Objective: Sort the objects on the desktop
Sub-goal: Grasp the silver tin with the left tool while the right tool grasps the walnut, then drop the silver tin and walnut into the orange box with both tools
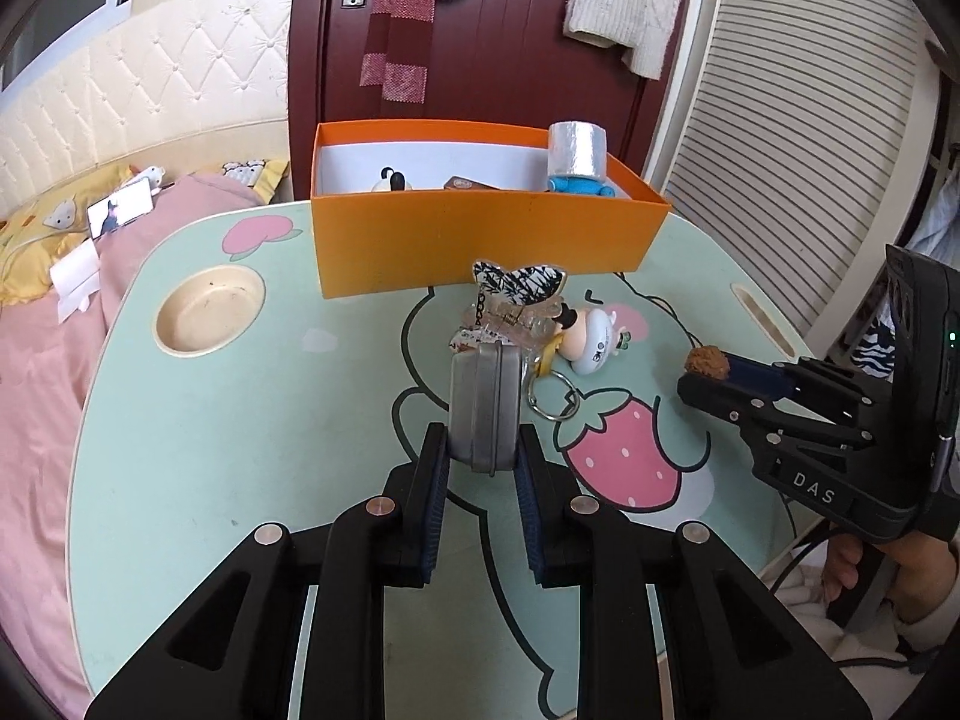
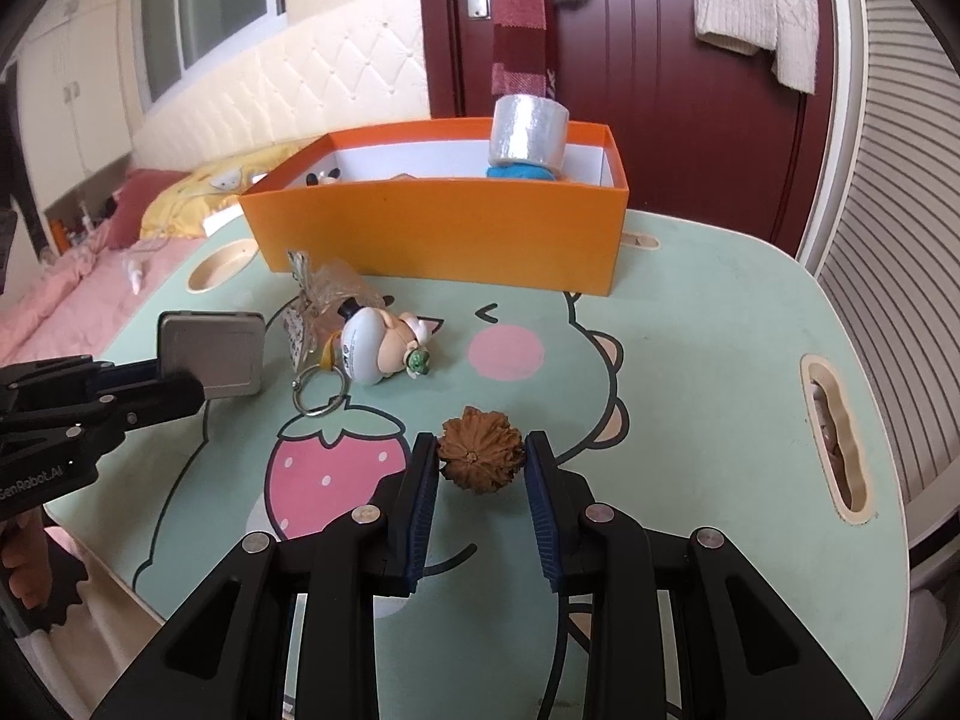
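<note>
My left gripper [image 1: 483, 450] is shut on a grey metal tin [image 1: 485, 399], held above the table; it also shows in the right wrist view [image 2: 211, 354]. My right gripper [image 2: 480, 456] is shut on a brown walnut [image 2: 479, 450], seen from the left wrist view [image 1: 708, 363] too. An orange box [image 1: 480, 240] stands at the table's back, holding a roll of clear tape [image 1: 577, 149] on a blue toy [image 1: 581, 185], a black-and-white figure [image 1: 390, 180] and a small brown box [image 1: 471, 183]. A doll keychain [image 1: 591, 336] and a clear hair clip [image 1: 516, 312] lie in front of the box.
The mint green table [image 1: 240, 420] has a round cup recess [image 1: 210, 309] at the left and a slot [image 2: 837, 432] at the right. A pink bed [image 1: 36, 396] lies to the left, a dark red door [image 1: 510, 30] behind.
</note>
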